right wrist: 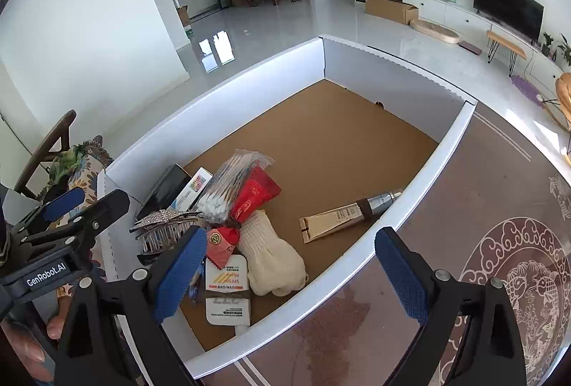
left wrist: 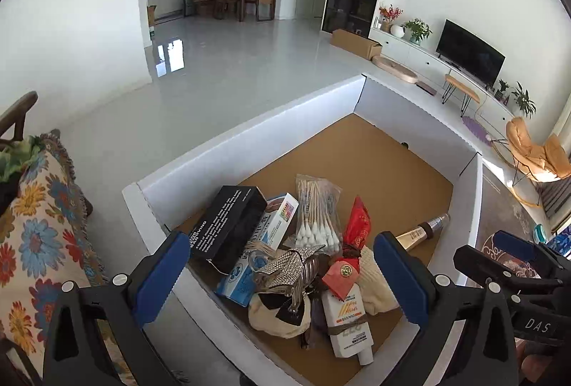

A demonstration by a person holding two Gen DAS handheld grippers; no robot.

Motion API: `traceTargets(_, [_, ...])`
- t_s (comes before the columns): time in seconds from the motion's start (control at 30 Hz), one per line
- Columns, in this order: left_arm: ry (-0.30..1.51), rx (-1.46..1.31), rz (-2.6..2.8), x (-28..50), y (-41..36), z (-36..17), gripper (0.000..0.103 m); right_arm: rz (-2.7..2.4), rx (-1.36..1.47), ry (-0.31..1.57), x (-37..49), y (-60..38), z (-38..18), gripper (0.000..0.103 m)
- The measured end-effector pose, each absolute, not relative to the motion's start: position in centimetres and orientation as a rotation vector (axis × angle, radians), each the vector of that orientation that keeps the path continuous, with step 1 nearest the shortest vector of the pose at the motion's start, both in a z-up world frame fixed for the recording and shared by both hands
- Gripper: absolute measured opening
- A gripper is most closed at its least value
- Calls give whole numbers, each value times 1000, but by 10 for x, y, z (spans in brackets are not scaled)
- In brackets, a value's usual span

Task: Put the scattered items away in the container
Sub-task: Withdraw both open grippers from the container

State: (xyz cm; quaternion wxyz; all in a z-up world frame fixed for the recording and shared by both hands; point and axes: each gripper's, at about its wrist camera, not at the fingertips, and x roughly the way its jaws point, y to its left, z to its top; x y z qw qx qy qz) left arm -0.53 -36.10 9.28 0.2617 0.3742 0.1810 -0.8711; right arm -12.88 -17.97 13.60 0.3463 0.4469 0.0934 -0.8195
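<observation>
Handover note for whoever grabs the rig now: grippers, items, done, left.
Left gripper: open, nothing between its blue pads, above the pile.
Right gripper: open, empty, over the near wall of the white cardboard box with brown floor.
In the box: black carton, bag of cotton swabs, rhinestone hair claw, white sunscreen bottle, cream knitted sock, red foil packet, gold cosmetic tube.
Done: these are binned.
Left: no stray items in view; check the table outside both views.
</observation>
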Motion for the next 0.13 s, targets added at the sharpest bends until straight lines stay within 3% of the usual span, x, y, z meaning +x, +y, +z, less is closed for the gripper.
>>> traceTargets(0.13, [348,1010,-2346,-8,-351,96,103,-2105,1184,280,-128,-191,130,96])
